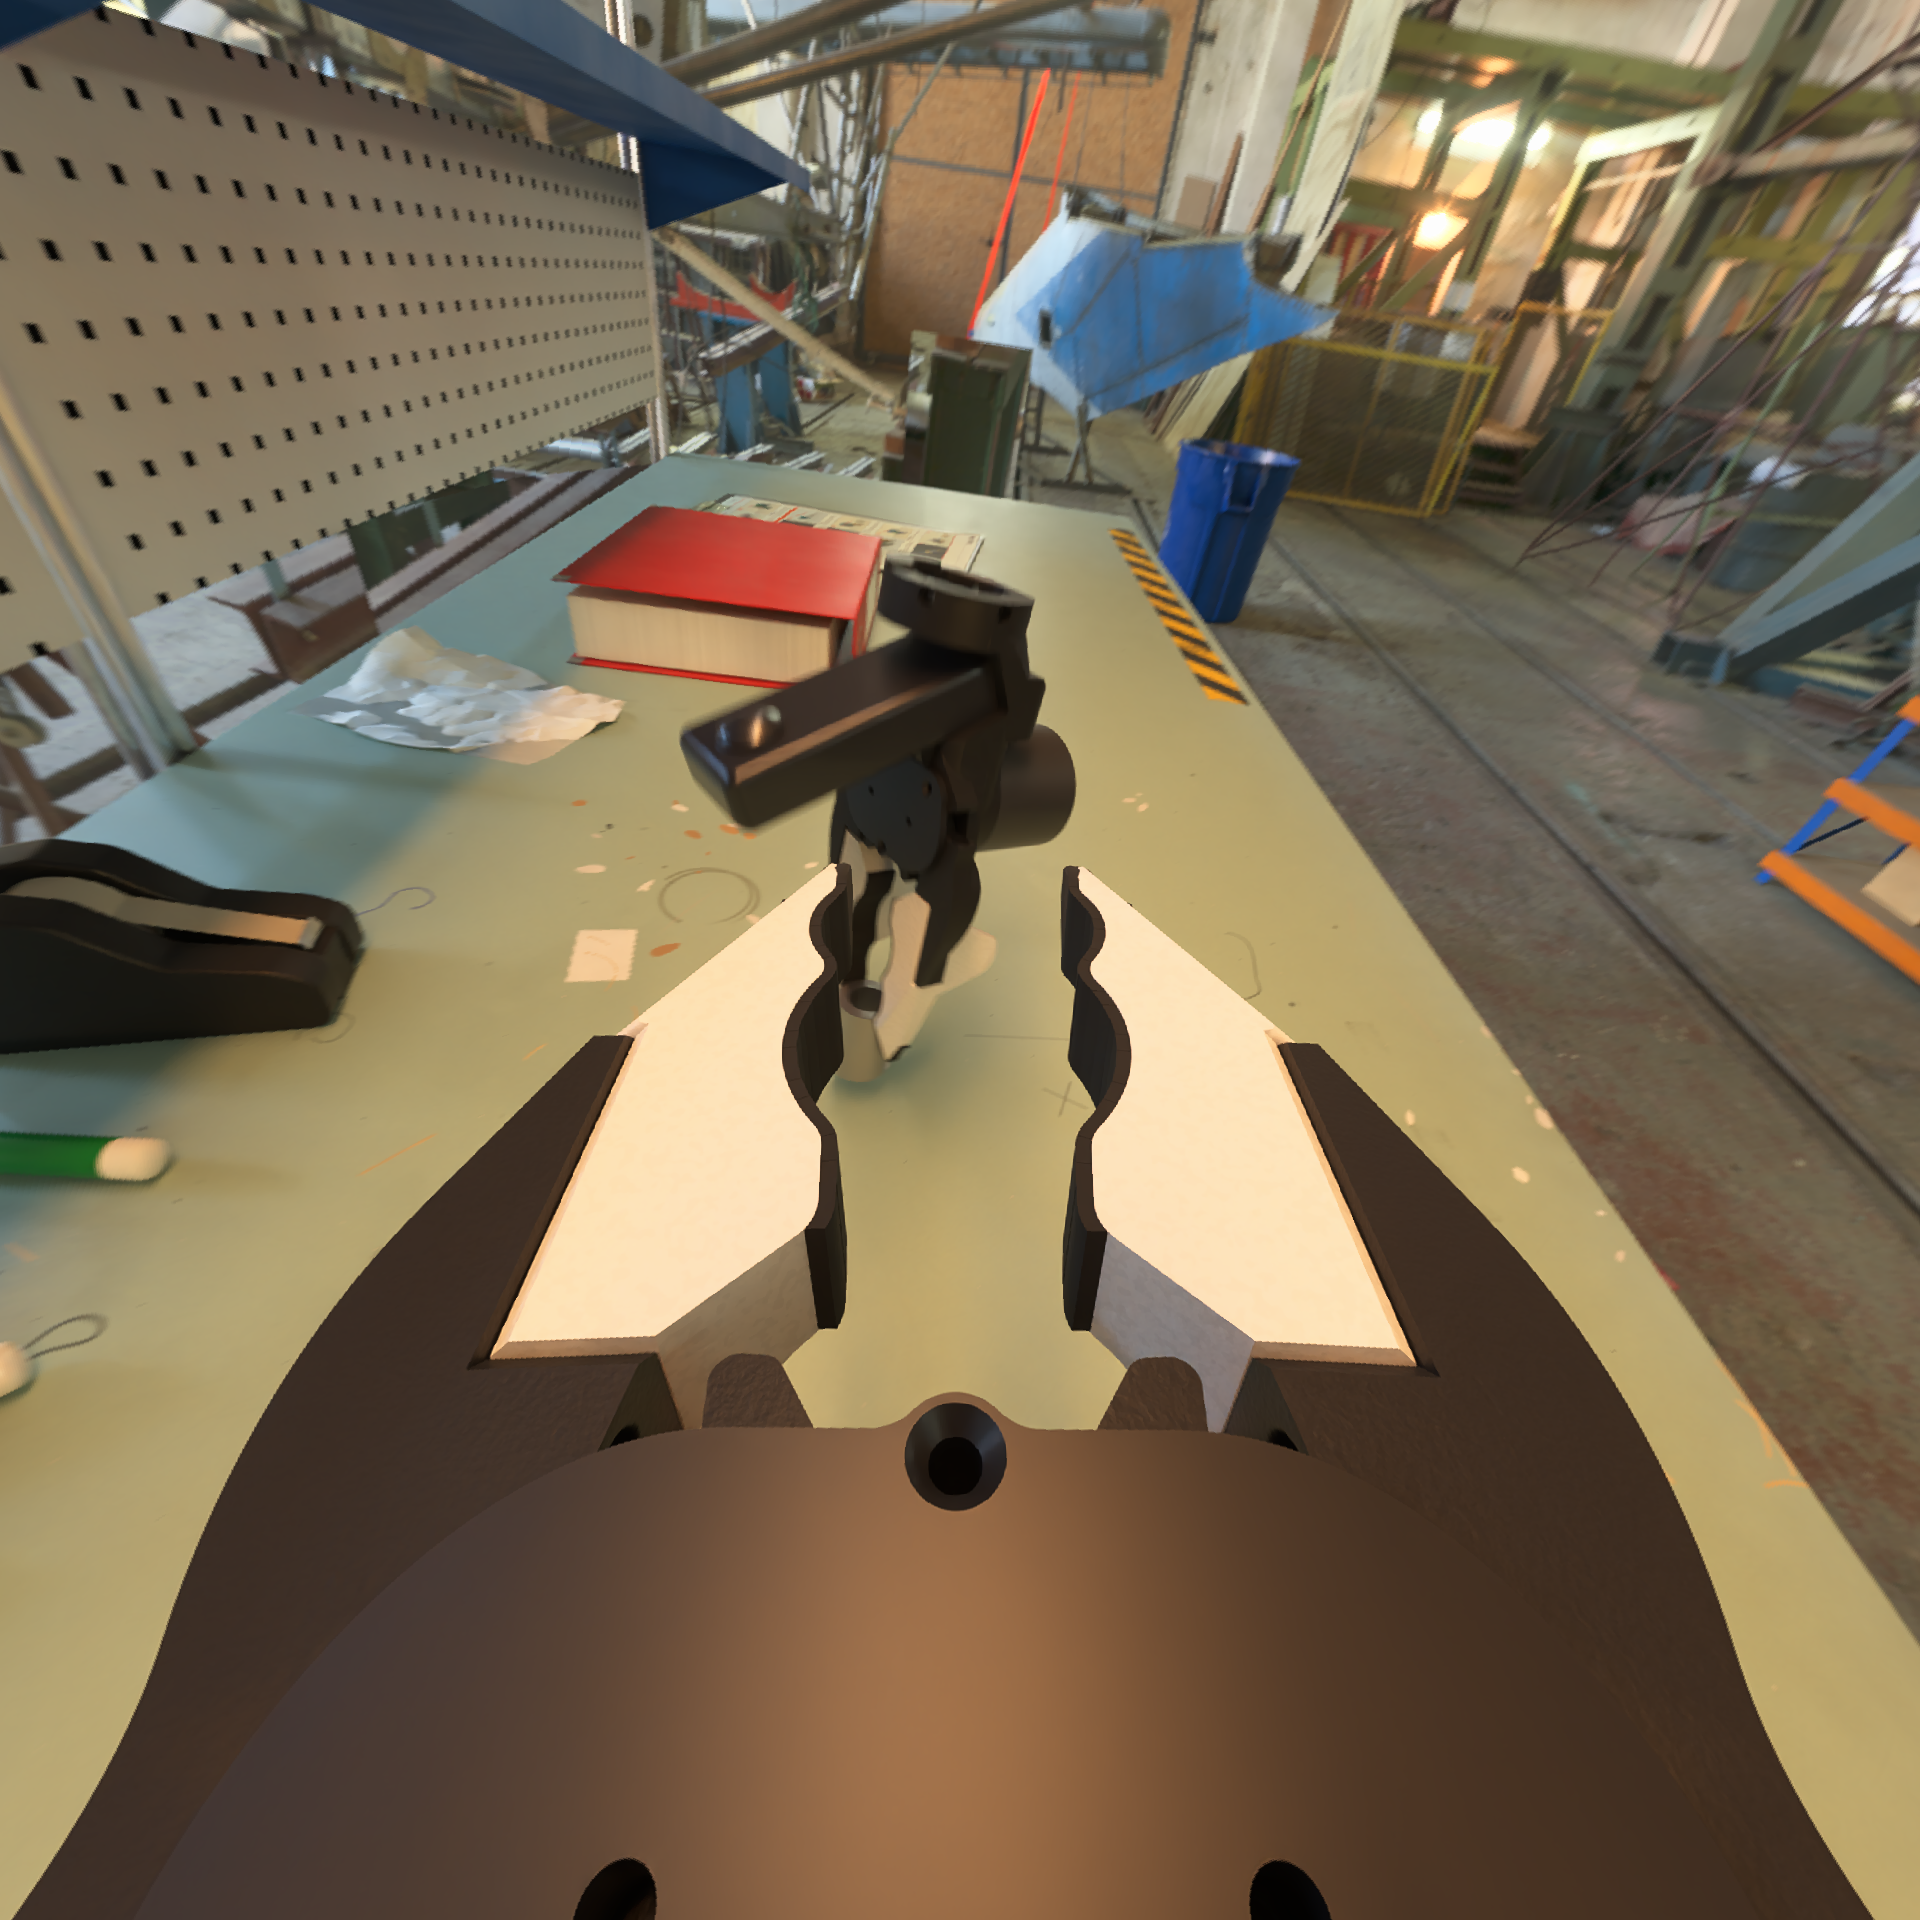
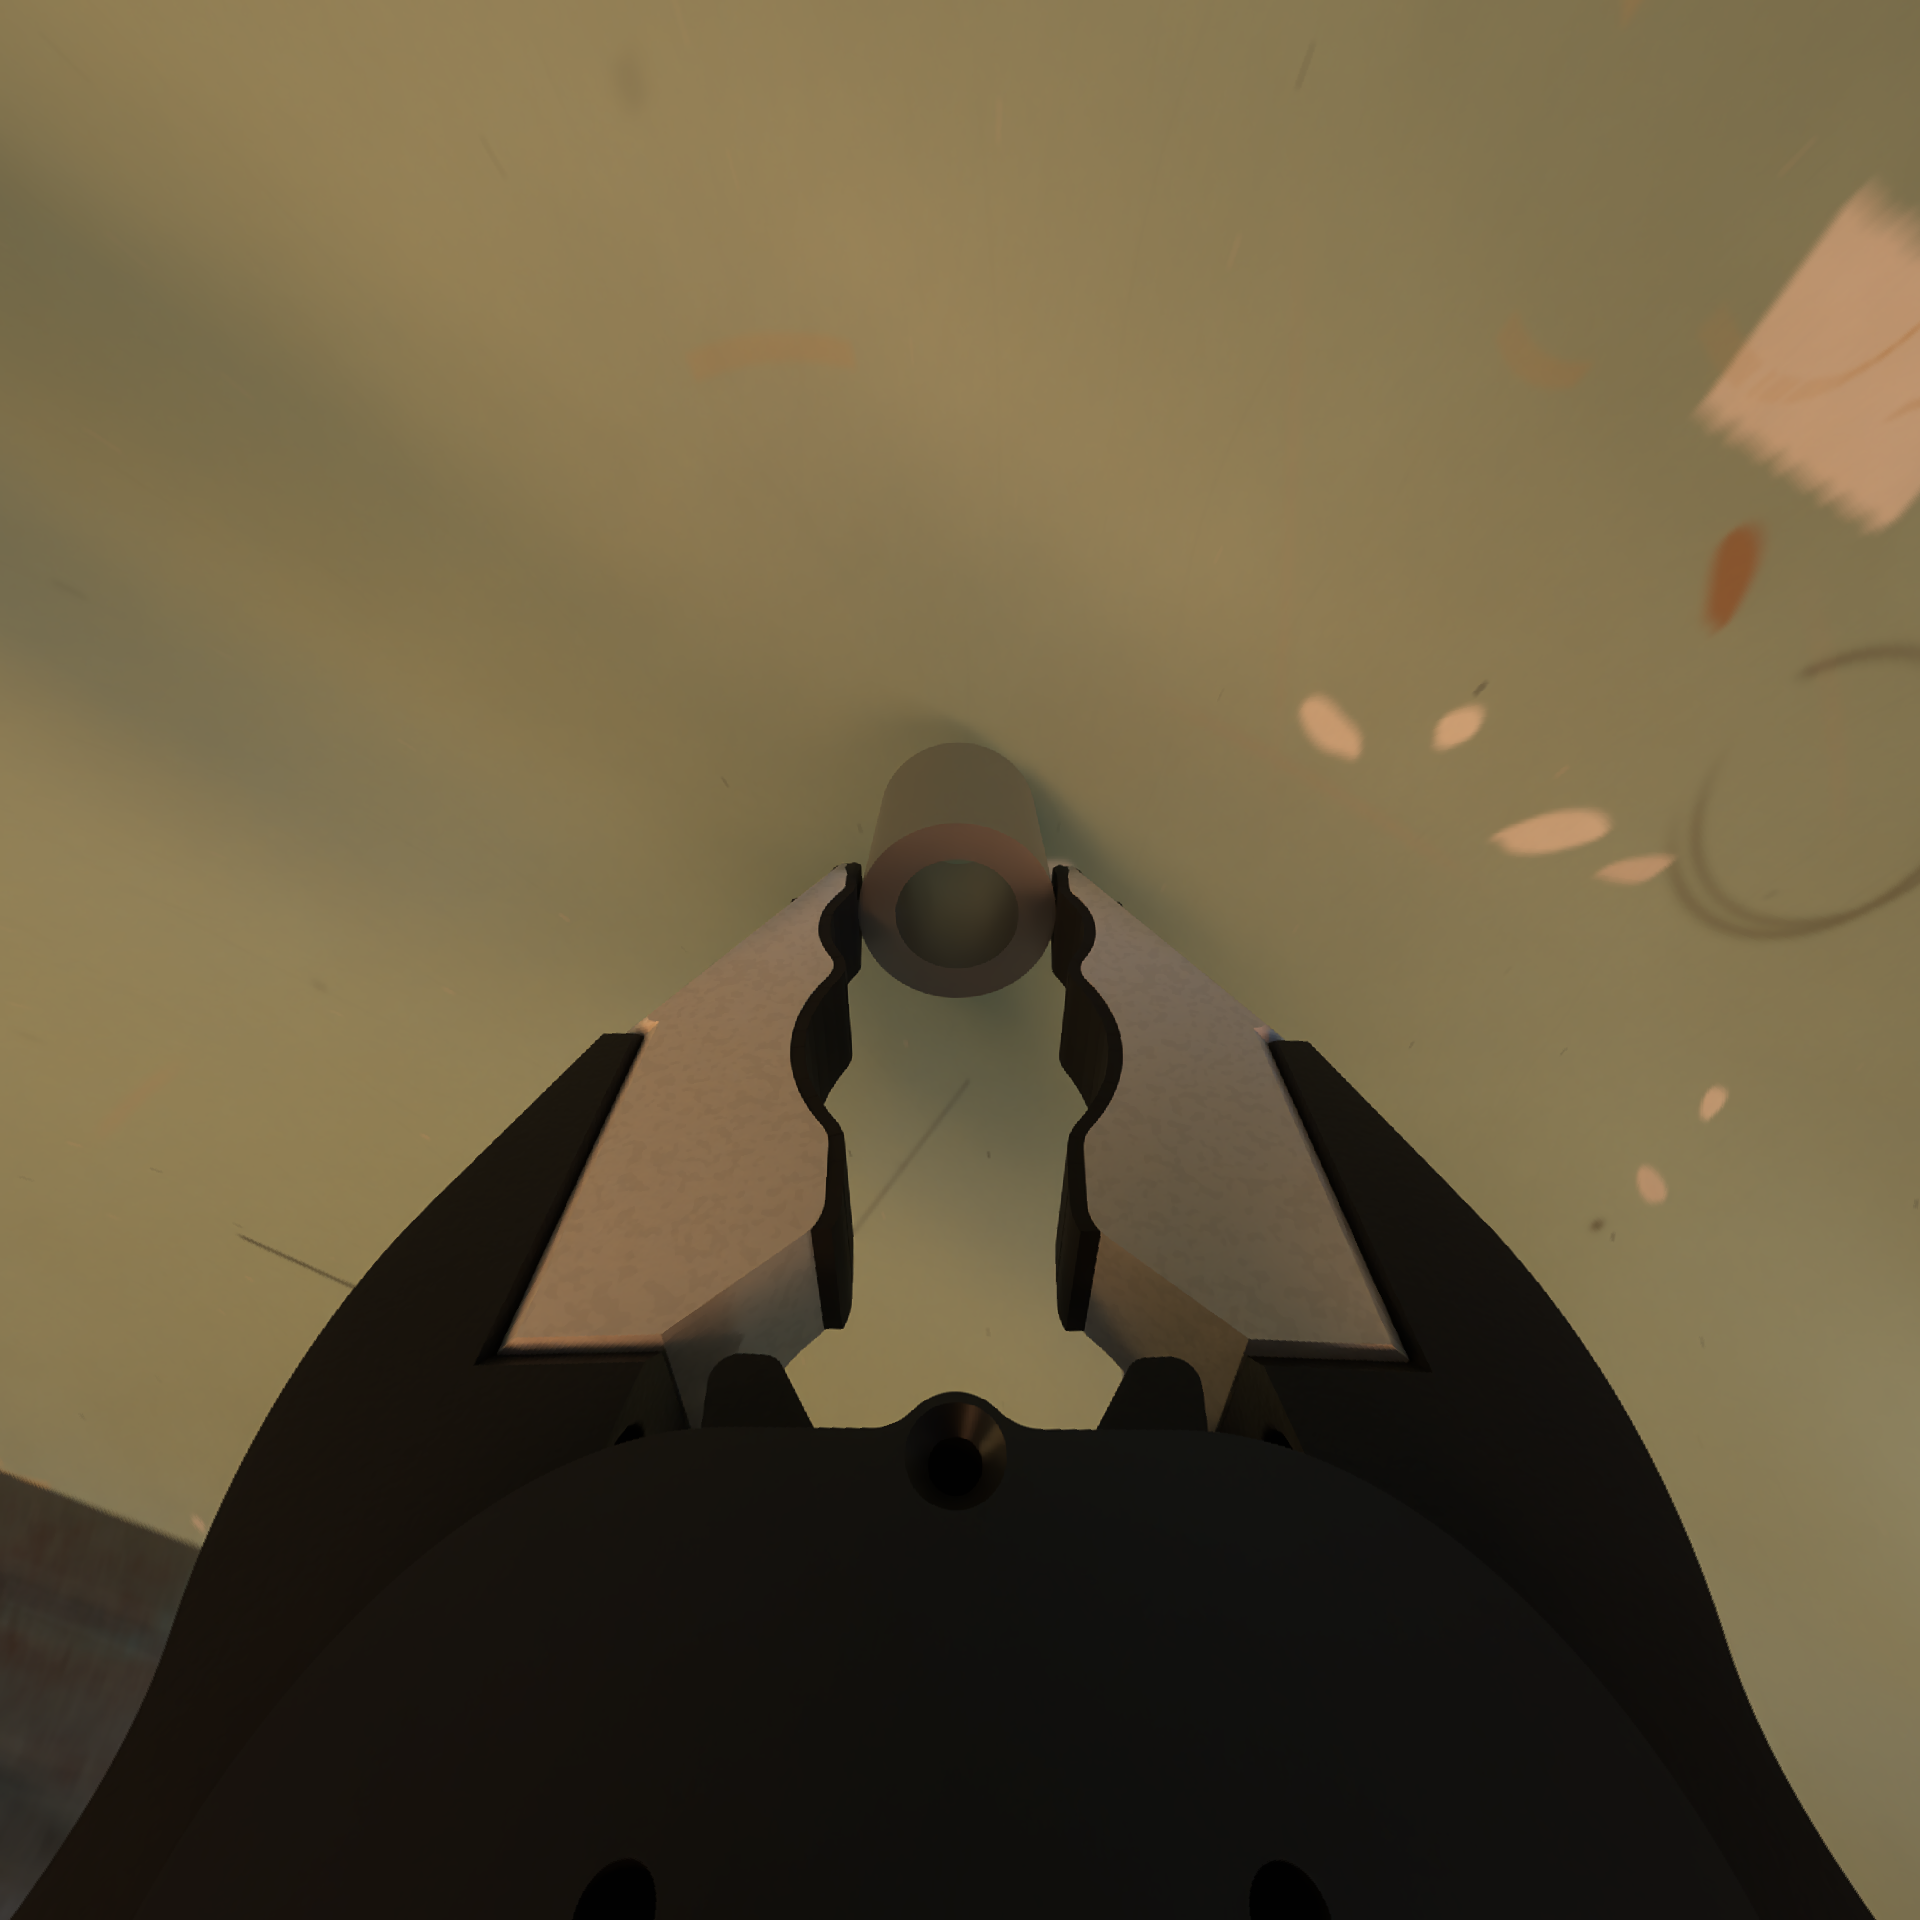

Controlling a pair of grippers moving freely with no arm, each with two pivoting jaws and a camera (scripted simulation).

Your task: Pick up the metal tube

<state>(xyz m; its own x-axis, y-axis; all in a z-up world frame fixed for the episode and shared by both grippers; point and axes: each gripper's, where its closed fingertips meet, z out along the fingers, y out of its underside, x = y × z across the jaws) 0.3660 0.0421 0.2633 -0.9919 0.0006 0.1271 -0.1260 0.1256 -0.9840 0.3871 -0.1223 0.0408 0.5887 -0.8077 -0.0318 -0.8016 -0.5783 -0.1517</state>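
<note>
The metal tube (image 2: 956,831) is a short, pale grey hollow cylinder standing on end on the green table (image 2: 520,520). In the right wrist view I look down into its bore. My right gripper (image 2: 956,894) points straight down, and its fingertips press on both sides of the tube's upper end. In the left wrist view the right gripper (image 1: 883,1023) hangs over the table middle with the tube (image 1: 860,1039) between its tips, its base at the surface. My left gripper (image 1: 951,904) is open and empty, just short of them.
A red book (image 1: 717,603) and crumpled paper (image 1: 468,696) lie beyond. A black tape dispenser (image 1: 156,956) and a green marker (image 1: 73,1155) are at the left. A pegboard (image 1: 312,312) walls the left side. The table edge with hazard stripes (image 1: 1174,613) runs along the right.
</note>
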